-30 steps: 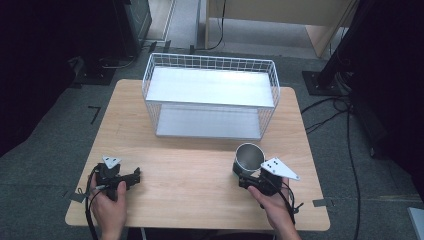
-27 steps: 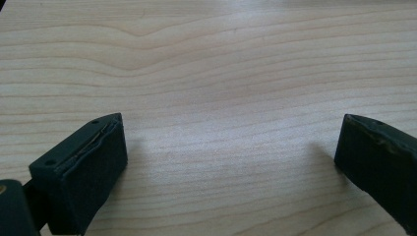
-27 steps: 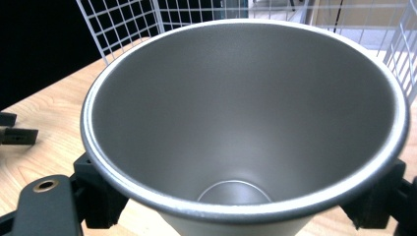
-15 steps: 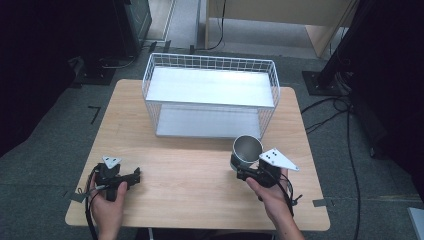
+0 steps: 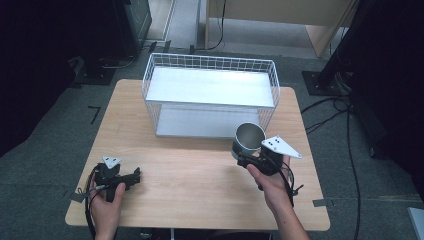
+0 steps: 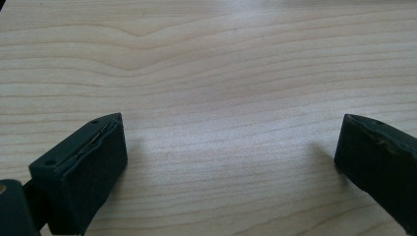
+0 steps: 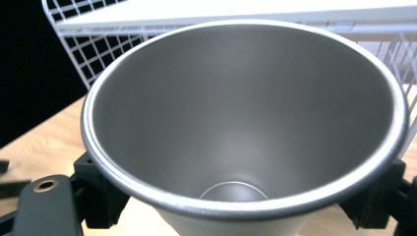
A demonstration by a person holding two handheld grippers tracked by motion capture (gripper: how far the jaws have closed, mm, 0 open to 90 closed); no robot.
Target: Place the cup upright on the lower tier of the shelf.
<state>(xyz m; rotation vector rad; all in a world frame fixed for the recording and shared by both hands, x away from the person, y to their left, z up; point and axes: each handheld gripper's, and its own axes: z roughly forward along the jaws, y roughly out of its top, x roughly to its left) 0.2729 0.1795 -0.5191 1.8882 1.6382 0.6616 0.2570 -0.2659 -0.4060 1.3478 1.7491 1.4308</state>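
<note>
The right gripper (image 5: 246, 159) clamps a metal cup (image 5: 248, 139) (empty inside) just before the wire rack (image 5: 210, 95); its rim could snag the mesh if carried in tilted. The left gripper (image 5: 131, 177) rests on the table (image 5: 200, 175), jaws apart. The cup's base is hidden.

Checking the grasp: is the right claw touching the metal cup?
Touching: the right gripper view shows the right claw clamping the metal cup from both sides.

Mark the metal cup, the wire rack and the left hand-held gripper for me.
metal cup (image 5: 249, 136): high view, on its inner wall, just under the rim.
wire rack (image 5: 210, 62): high view, on the back wire wall.
left hand-held gripper (image 6: 231, 162): left gripper view, midway between its jaw tips.
</note>
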